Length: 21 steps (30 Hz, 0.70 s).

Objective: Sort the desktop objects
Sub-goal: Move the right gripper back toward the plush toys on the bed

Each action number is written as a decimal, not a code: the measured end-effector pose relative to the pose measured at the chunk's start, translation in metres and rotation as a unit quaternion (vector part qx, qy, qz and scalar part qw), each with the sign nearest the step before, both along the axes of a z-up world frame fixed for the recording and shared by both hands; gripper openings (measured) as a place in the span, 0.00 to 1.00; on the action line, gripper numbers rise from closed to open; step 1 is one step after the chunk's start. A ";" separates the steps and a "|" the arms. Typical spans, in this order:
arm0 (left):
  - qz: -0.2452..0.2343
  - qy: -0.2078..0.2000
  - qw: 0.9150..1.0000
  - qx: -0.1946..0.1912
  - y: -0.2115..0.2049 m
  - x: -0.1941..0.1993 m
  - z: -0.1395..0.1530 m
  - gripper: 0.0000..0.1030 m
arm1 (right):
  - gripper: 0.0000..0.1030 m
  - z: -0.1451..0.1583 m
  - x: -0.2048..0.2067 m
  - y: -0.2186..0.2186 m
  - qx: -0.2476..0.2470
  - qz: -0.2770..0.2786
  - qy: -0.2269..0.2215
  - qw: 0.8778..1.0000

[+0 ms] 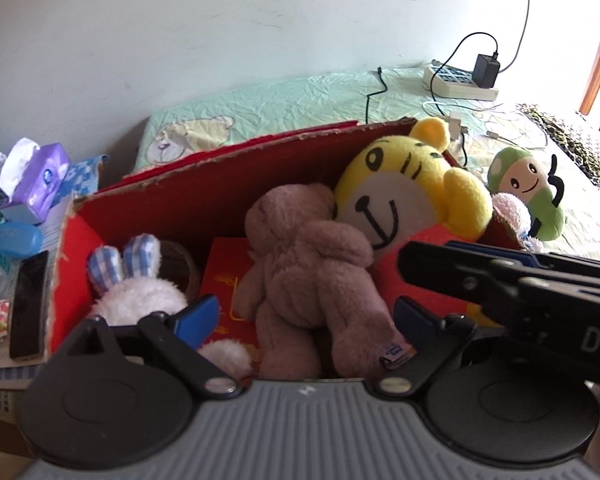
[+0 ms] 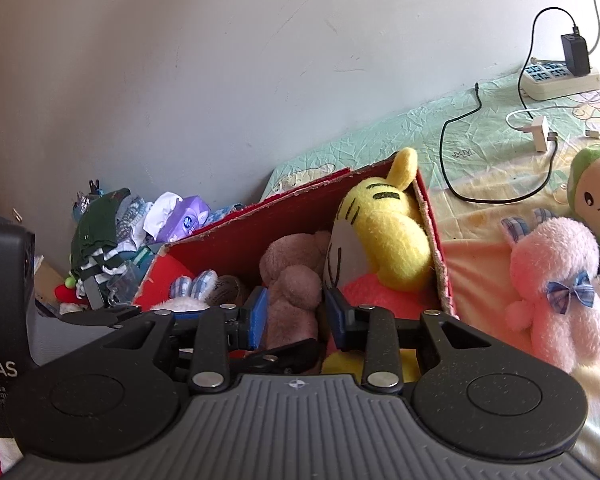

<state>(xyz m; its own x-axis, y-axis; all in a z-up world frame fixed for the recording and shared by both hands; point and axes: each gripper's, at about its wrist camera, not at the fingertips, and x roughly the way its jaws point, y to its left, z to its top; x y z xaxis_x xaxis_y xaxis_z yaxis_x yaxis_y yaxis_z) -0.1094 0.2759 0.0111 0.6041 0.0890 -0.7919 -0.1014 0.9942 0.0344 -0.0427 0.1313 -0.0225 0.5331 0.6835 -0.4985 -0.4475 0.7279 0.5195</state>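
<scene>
The box (image 1: 204, 200) is red inside, its torn rim raw brown. In it lie a dusty mauve-brown bear (image 1: 304, 276), a bright yellow tiger (image 1: 404, 196) with black stripes and a white muzzle, and a white rabbit (image 1: 136, 296) with blue-and-white checked ears. Outside it sits a pale pink rabbit (image 2: 556, 292) wearing a blue checked bow, beside a green mushroom doll (image 1: 528, 196) with a cream face. The sheet (image 1: 300, 100) is mint green. The tissue pack (image 1: 40, 180) is purple. Both grippers show blue pads (image 2: 256, 316) on black.
</scene>
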 end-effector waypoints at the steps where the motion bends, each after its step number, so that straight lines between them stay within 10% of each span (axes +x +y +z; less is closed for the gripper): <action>1: 0.003 0.001 1.000 -0.001 0.000 -0.001 0.001 0.92 | 0.35 0.002 -0.003 -0.002 0.003 -0.004 0.001 1.000; 21: 0.040 -0.008 0.999 0.018 -0.020 -0.014 0.019 0.92 | 0.44 0.021 -0.021 -0.040 0.027 -0.032 -0.005 0.999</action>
